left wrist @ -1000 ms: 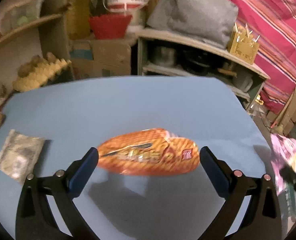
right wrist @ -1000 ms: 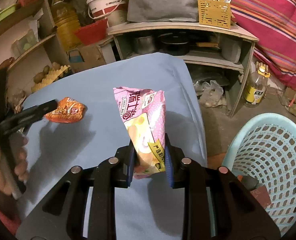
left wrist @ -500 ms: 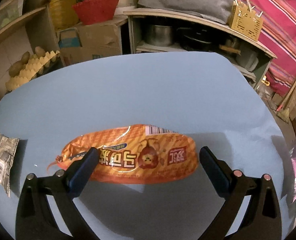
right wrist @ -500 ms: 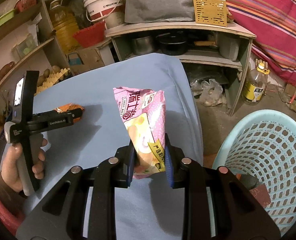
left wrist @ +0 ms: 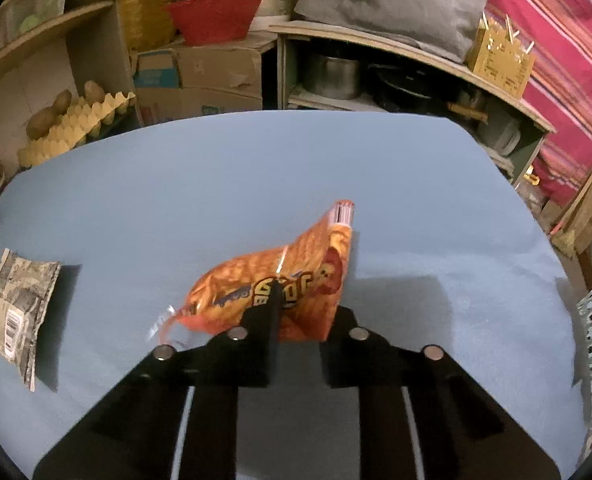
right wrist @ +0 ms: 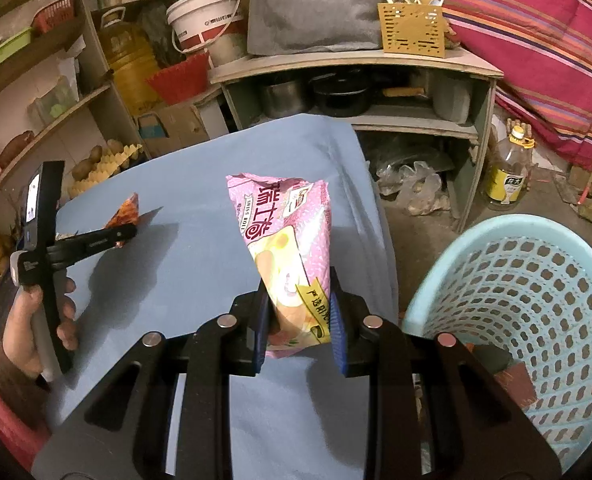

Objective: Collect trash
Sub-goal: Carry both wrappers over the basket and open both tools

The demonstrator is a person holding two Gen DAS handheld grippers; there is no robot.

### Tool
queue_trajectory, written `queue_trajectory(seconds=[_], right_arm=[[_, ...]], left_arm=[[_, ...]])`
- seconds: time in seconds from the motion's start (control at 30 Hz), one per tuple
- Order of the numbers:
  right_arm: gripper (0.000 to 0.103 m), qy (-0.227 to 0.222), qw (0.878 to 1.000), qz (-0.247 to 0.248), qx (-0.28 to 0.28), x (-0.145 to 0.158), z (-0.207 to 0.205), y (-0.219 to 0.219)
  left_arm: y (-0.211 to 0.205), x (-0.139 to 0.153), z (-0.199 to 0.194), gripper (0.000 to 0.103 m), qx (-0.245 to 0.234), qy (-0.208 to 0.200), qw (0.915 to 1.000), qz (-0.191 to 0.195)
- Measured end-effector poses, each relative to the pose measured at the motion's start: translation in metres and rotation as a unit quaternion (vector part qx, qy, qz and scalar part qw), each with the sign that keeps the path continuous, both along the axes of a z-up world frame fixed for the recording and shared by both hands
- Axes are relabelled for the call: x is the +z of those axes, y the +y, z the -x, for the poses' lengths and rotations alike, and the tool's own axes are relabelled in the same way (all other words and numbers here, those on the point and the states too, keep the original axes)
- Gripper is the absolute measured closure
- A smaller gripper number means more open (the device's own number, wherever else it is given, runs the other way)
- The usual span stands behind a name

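Closing just now, the left gripper [left wrist: 300, 312] pinches the crinkled orange snack wrapper [left wrist: 280, 284]; the right gripper [right wrist: 298, 332] clamps the pink plastic cake wrapper [right wrist: 284, 240].

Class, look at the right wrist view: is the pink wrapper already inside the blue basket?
No, the pink wrapper is clamped in the right gripper above the table, beside the blue basket.

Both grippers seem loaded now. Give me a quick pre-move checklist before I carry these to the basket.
1. Left gripper has just closed on the orange snack bag: ok.
2. Right gripper clamps the pink wrapper: ok.
3. Blue basket beside the right gripper, open top: ok.
4. Orange bag fully clear of the blue table: cannot tell.
5. All trash collected: not ok, grey wrapper remains on the table.
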State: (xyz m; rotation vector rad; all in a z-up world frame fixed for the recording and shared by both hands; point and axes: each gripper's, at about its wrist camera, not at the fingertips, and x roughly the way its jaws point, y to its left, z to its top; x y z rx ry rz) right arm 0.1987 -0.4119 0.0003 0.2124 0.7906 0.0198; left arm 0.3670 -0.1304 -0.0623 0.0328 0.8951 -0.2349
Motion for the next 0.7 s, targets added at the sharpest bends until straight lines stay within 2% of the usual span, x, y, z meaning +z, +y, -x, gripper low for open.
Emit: queue_trajectory(seconds=[0.17,0.33,0.5,0.7], right_arm=[[0.077,-0.008,1.000,0.001,-0.009,0.006,0.015,-0.012],[0.077,-0.022,0.999,-0.009,-0.037,0.013,0.035,-0.038],[0.077,-0.031,0.997,0.005,-0.073,0.020,0.060,-0.070],[0.077,-0.032,0.992,0.024,-0.118,0.022,0.088,-0.108]], left_arm=[[0.010,0.023,0.023,0.090,0.010,-0.019,0.9996,0.020],[-0.017,0.062,0.063,0.091,-0.018,-0.068,0.9972,0.024],[-0.070,0.089,0.102,0.092,-0.065,-0.092,0.9925,0.049],[-0.151,0.103,0.145,0.092,-0.134,-0.102,0.9830,0.072]])
